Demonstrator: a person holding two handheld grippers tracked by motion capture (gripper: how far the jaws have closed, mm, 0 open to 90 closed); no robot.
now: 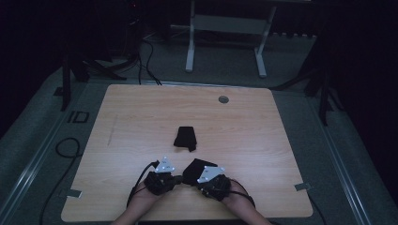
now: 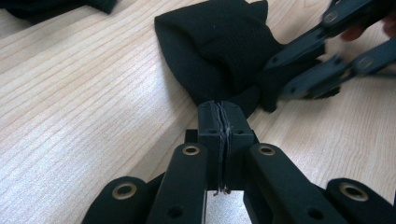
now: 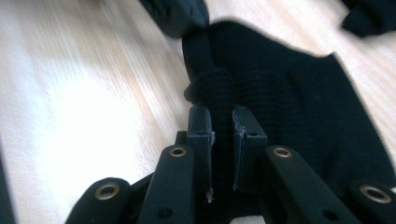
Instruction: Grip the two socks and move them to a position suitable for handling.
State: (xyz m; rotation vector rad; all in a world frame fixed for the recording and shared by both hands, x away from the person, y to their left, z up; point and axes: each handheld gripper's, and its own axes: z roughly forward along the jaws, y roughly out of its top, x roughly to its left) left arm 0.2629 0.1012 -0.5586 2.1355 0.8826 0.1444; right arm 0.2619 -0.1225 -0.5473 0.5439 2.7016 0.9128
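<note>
On the pale wood-grain counter [image 1: 141, 122], a black knitted fabric piece [image 1: 199, 168] lies near the person's edge, between the two hand-held grippers. The left gripper [image 1: 174, 178] comes in from the piece's left side; in the left gripper view its jaws are pressed together with a thin edge of that black knitted fabric piece [image 2: 219, 51] pinched at their tips, the rest of the cloth spreading away across the wood. The right gripper [image 1: 197, 180] sits just beside it, on the near right part of the cloth; in the right gripper view its jaws stand a little apart with a bunched, ribbed fold of the fabric [image 3: 280, 102] caught between them. In the left gripper view the right gripper's [image 2: 285, 77] black jaws lie on the far side of the cloth. A second dark folded cloth [image 1: 186, 138] rests farther out near the counter's middle, well apart from both grippers. A small round grey cap [image 1: 223, 99] sits in the counter near its far edge
</note>
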